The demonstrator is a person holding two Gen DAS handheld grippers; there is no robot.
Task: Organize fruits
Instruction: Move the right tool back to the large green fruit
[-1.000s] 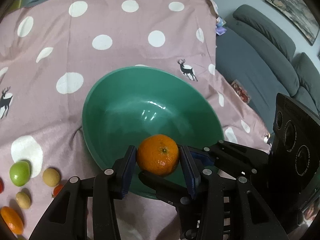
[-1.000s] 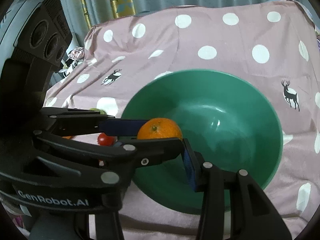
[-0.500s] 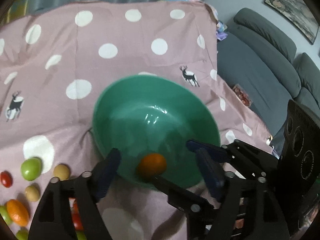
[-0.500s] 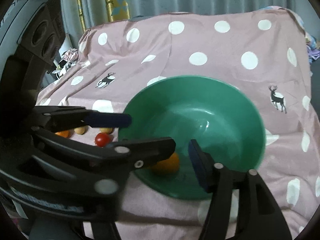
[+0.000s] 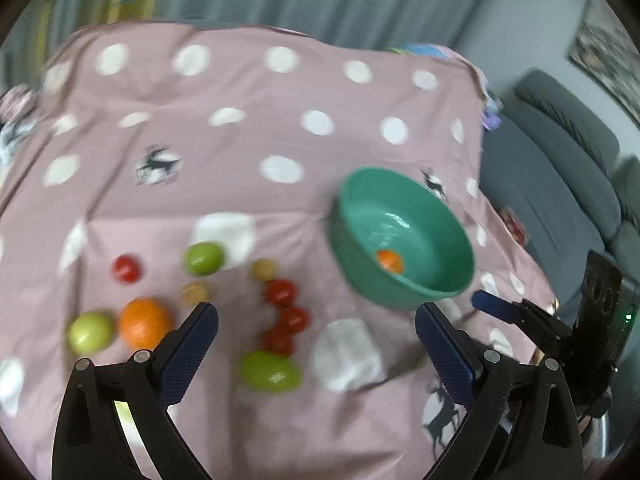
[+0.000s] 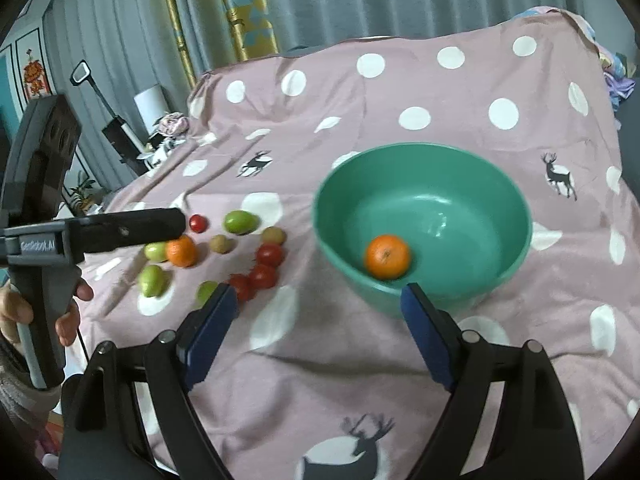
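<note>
Inside green bowl [image 6: 500, 208]: one orange [image 6: 387, 256].

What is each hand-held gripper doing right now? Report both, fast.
Left hand-held gripper: jaws opening, nothing between them.
Right hand-held gripper: jaws opening, nothing between them; the orange lies in the bowl.

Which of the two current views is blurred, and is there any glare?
Left wrist view: motion-smeared, loose fruits and bowl soft. Right wrist view: mostly sharp, orange crisp, faint glare streak inside the bowl; fisheye bending in both.
</note>
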